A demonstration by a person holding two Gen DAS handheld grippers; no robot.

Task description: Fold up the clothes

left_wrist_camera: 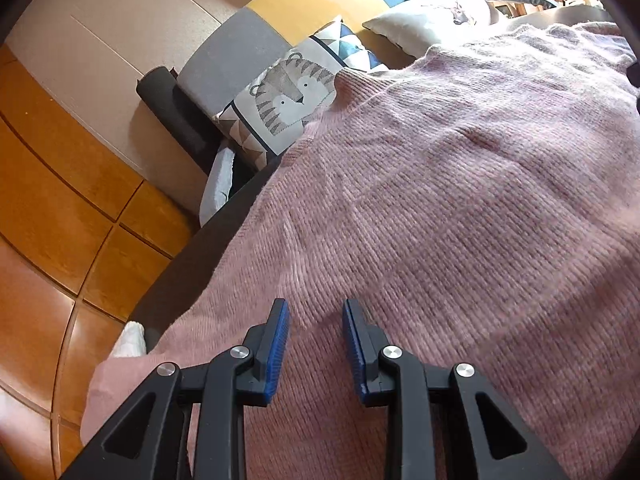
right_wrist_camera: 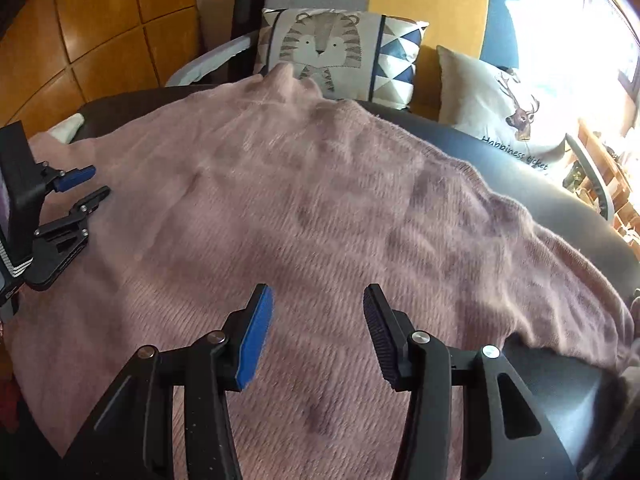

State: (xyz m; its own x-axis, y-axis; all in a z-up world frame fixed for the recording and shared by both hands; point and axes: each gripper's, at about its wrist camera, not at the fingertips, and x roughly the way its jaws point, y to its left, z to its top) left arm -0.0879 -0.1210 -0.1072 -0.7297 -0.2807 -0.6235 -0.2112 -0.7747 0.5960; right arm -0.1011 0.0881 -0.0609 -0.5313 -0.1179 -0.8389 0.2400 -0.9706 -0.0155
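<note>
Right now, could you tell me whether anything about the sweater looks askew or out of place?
The pink sweater is rumpled, not flat, and its near-left corner droops over the dark seat edge. Nothing looks spilled or damaged.

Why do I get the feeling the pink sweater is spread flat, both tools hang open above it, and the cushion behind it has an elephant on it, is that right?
Nearly. The pink sweater is spread flat, and the left tool and right tool are open with nothing between their jaws. But the cushion behind it shows a striped tiger, not an elephant; the right wrist view shows it most clearly.
</note>
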